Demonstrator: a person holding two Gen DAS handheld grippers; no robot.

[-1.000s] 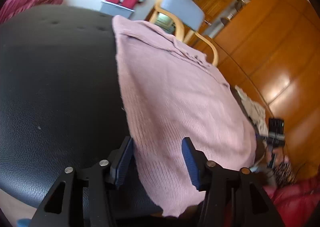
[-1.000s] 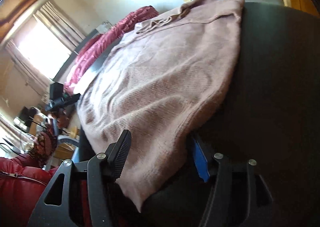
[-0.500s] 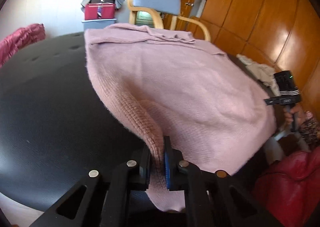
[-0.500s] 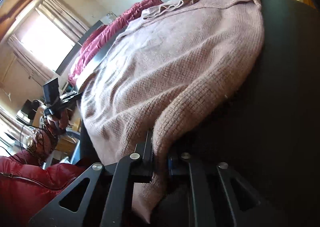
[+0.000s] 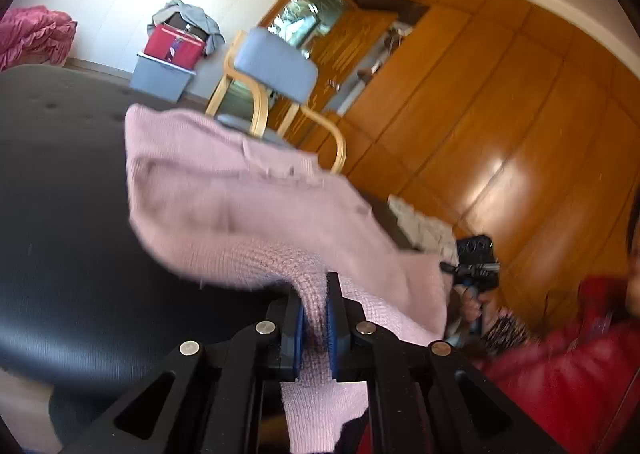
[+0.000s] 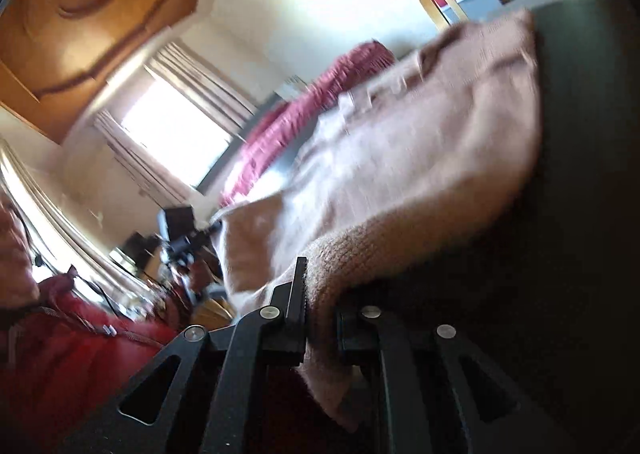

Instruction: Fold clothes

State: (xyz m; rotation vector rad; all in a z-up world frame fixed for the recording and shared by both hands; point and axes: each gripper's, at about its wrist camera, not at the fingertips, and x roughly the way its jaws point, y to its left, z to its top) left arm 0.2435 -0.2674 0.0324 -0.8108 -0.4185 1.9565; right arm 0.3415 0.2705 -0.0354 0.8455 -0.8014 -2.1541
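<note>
1. You are mid-fold: both tongs pinch the near edge of the soft pink knitted sweater (image 5: 240, 214), lifted clear of the black padded leather surface (image 5: 60, 214), while the rest of the garment lies spread ahead of the tongs on that surface
2. Your left gripper (image 5: 314, 318) has its blue-padded jaws pressed together on a ridge of knit; the cloth rises between the jaws and a loose flap hangs below them
3. Your right gripper (image 6: 320, 314) is clamped the same way on the hem, with the sweater (image 6: 420, 158) stretching ahead and to the left of its fingers
4. As I judge it, the next move calls for carrying both pinched corners forward together over the flat part, level with each other, so the edge lands square and no crease bunches
5. Both tongs sit low and tilted, pointing along the surface toward the wooden chair with a grey cushion (image 5: 276, 70); both views are blurred, so finer detail cannot be told
</note>
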